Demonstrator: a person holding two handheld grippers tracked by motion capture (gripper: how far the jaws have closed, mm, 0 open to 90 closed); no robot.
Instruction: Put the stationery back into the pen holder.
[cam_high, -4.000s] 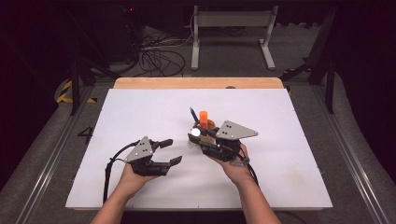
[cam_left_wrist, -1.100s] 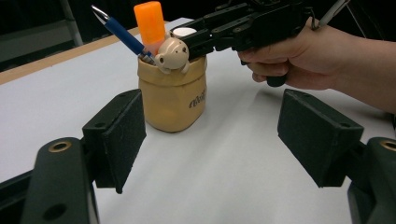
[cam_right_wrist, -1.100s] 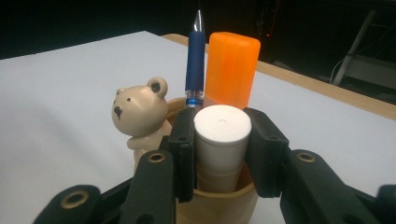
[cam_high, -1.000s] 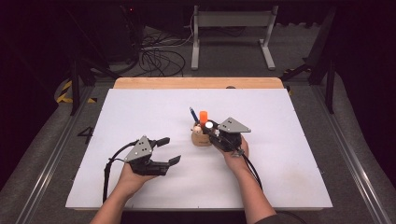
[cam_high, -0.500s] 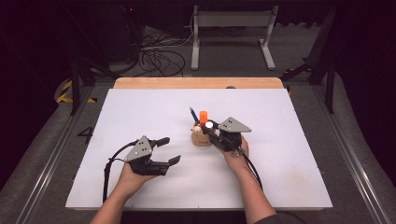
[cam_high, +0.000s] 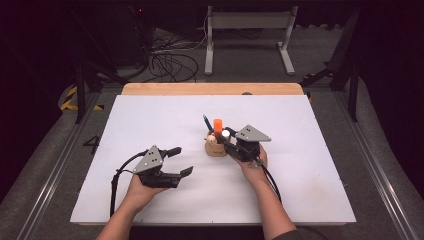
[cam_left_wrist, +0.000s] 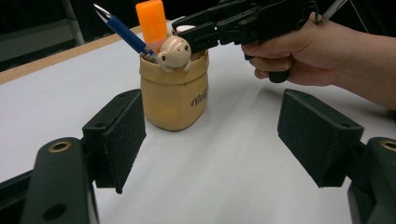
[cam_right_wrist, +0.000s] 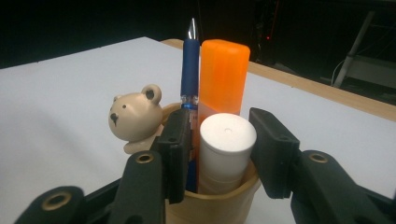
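Straddling the white tube (cam_right_wrist: 226, 149) in the pen cup (cam_high: 216, 147), the right gripper (cam_high: 231, 144) has jaws that have just been opening; tube sits between them, pads look slightly off it. Cup stands mid-table (cam_high: 310, 170), bear figure (cam_right_wrist: 135, 116) on its rim. Behind the tube: orange marker (cam_right_wrist: 223, 77) and blue pen (cam_right_wrist: 190, 65). The tube looks light, rigid and smooth, likely slippery; grab below the cap, square on. Cup may tip. Left gripper (cam_high: 176, 161), left of the cup, jaws spread, empty.
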